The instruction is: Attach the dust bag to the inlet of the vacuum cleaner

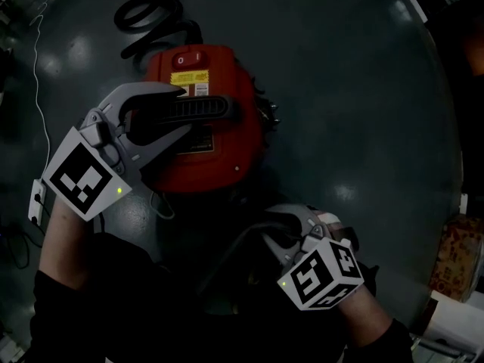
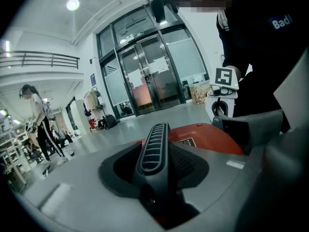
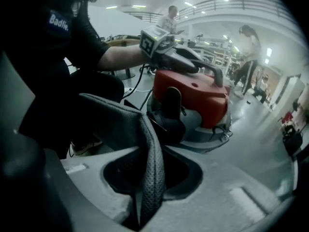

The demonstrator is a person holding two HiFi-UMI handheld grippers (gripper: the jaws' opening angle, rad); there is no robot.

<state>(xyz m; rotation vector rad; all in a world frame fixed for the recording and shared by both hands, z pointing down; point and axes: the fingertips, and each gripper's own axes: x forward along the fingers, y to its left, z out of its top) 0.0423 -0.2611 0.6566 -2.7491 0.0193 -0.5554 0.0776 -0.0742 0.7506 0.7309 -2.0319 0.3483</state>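
Observation:
The red vacuum cleaner (image 1: 204, 127) stands on the dark floor. My left gripper (image 1: 185, 110) is shut on its black ribbed handle (image 2: 152, 149), one jaw on each side. Nearer to me and lower, my right gripper (image 1: 272, 229) is shut on a fold of the grey dust bag (image 3: 125, 124), which hangs toward my lap. In the right gripper view the vacuum (image 3: 193, 95) shows a black rounded fitting (image 3: 171, 110) on the side facing the bag. The bag's edge is a short way from it, not touching.
A black hose (image 1: 147, 17) coils behind the vacuum. A white cable (image 1: 36, 59) runs down the left to a white plug block (image 1: 36, 199). A patterned box (image 1: 454, 255) stands at the right edge. People (image 2: 41, 124) stand far off near glass doors (image 2: 145, 76).

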